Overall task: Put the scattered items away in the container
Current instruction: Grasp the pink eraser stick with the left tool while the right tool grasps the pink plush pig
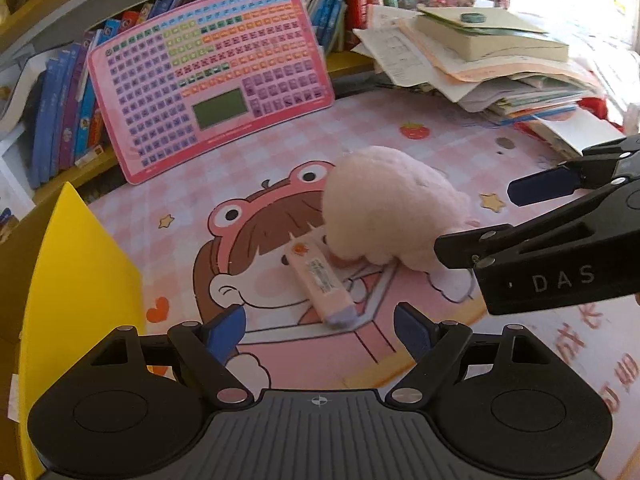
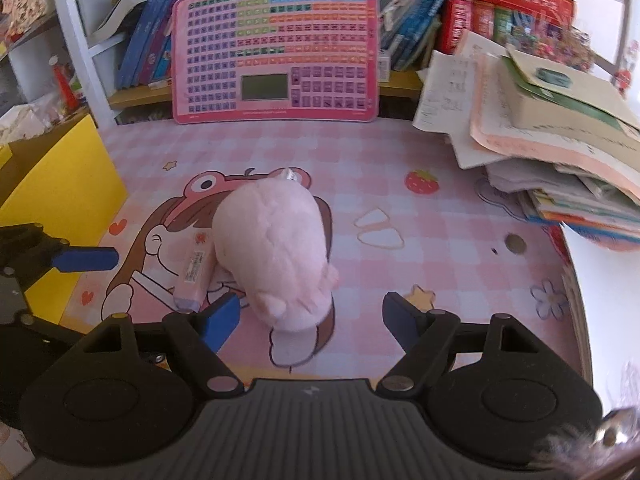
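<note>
Plush toy [image 2: 276, 256] and pink marker [image 1: 322, 286] are seen touching on the tabletop [image 2: 440, 216]; both claws, left [image 1: 320, 330] and right [image 2: 312, 320], are spread, nothing gripped. A pickup toward the yellow box [image 1: 80, 280] is judged next.

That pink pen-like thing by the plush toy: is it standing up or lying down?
Lying down. The pink highlighter rests flat on the desk mat, purple cap toward the left gripper, its far end against the plush toy.

A pink cartoon desk mat [image 2: 360, 152] carries a plush toy [image 2: 276, 252], a pink marker [image 2: 192, 272], perhaps a coin [image 2: 515, 244].
</note>
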The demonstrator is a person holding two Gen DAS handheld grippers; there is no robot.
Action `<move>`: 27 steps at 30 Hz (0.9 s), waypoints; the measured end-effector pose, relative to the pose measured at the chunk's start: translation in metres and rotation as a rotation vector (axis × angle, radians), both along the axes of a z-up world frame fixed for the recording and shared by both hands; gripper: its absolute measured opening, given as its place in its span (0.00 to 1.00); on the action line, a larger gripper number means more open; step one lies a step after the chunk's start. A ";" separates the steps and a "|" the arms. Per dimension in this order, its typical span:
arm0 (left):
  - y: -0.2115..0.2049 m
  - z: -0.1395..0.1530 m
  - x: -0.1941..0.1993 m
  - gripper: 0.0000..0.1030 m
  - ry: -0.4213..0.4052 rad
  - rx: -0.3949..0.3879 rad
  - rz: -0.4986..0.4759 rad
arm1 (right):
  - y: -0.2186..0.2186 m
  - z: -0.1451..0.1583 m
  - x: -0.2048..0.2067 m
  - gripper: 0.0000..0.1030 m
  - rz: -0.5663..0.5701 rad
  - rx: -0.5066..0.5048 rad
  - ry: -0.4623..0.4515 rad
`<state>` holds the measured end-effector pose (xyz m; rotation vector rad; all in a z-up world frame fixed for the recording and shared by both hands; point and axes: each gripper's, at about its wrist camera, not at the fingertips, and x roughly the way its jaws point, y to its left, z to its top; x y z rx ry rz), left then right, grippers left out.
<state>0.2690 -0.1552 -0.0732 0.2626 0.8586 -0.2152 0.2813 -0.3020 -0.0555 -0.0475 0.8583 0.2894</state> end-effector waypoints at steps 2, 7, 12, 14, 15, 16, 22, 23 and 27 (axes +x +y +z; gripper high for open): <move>0.001 -0.003 0.006 0.80 0.002 -0.012 0.025 | 0.005 -0.002 0.008 0.75 0.026 -0.004 0.003; 0.004 -0.010 0.021 0.80 0.020 -0.029 0.069 | 0.017 -0.009 0.025 0.75 0.072 -0.020 0.010; 0.004 -0.015 0.032 0.77 0.024 -0.028 0.076 | 0.021 -0.013 0.038 0.75 0.088 -0.019 0.018; 0.005 -0.017 0.035 0.76 0.029 -0.031 0.076 | 0.021 -0.014 0.042 0.75 0.095 -0.014 0.022; 0.005 -0.018 0.036 0.75 0.031 -0.029 0.074 | 0.021 -0.015 0.044 0.75 0.098 -0.013 0.023; 0.005 -0.019 0.038 0.74 0.034 -0.033 0.073 | 0.021 -0.016 0.046 0.75 0.099 -0.012 0.025; 0.004 -0.024 0.043 0.52 0.067 -0.065 0.066 | 0.023 -0.020 0.050 0.73 0.101 -0.003 0.034; 0.004 -0.024 0.044 0.50 0.068 -0.066 0.063 | 0.023 -0.020 0.050 0.72 0.101 0.000 0.035; 0.000 -0.022 0.043 0.35 0.078 -0.077 0.035 | 0.023 -0.022 0.051 0.65 0.096 0.001 0.041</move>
